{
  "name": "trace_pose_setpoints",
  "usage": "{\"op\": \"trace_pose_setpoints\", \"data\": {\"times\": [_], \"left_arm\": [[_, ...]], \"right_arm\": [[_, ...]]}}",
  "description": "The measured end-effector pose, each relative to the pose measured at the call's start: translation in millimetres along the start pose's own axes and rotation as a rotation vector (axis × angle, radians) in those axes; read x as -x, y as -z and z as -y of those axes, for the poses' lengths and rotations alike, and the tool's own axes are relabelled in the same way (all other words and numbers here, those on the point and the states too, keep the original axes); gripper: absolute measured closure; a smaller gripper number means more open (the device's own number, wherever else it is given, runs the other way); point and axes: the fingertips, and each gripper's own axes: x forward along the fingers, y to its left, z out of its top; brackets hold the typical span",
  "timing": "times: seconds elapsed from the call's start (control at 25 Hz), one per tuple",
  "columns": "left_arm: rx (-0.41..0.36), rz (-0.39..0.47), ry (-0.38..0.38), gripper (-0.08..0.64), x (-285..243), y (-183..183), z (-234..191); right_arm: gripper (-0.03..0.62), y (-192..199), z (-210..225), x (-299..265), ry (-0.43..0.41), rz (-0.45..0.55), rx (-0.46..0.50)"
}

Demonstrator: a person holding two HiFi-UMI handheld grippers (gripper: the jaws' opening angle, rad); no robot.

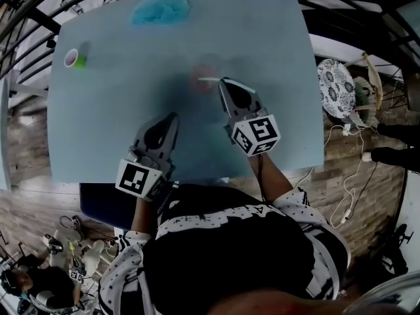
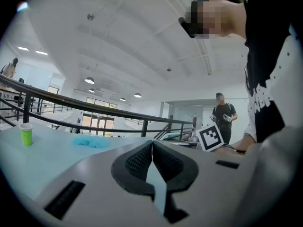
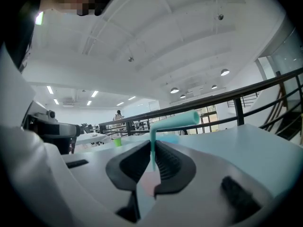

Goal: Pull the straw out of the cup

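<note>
Looking down from my head, I see my right gripper [image 1: 222,84] reaching over the pale blue table [image 1: 275,58], its tips at the pinkish cup [image 1: 205,77] and the straw [image 1: 209,79]. My left gripper [image 1: 173,118] sits apart, nearer me. A green cup [image 1: 76,60] and a blue cloth [image 1: 159,10] lie well away, blocking nothing. My left gripper view shows jaws pressed together on nothing. My right gripper view shows jaws clamped on the teal straw, its bent top leaning right above them
</note>
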Motion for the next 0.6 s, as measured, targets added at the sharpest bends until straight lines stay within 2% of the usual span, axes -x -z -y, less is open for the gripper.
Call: {"op": "trace_pose_setpoints", "data": {"times": [0.12, 0.36, 0.6], "left_arm": [[-0.001, -0.034, -0.019, 0.546, -1, 4, -1], [-0.006, -0.022, -0.014, 0.546, -1, -4, -1], [-0.063, -0.025, -0.008, 0.546, -11, -13, 6]], "right_arm": [[0.549, -7, -1, 3, -0.002, 0.006, 0.017], [0.549, -23, -7, 11, -0.003, 0.015, 0.033], [0.549, -49, -6, 26, 0.000, 0.045, 0.073]]}}
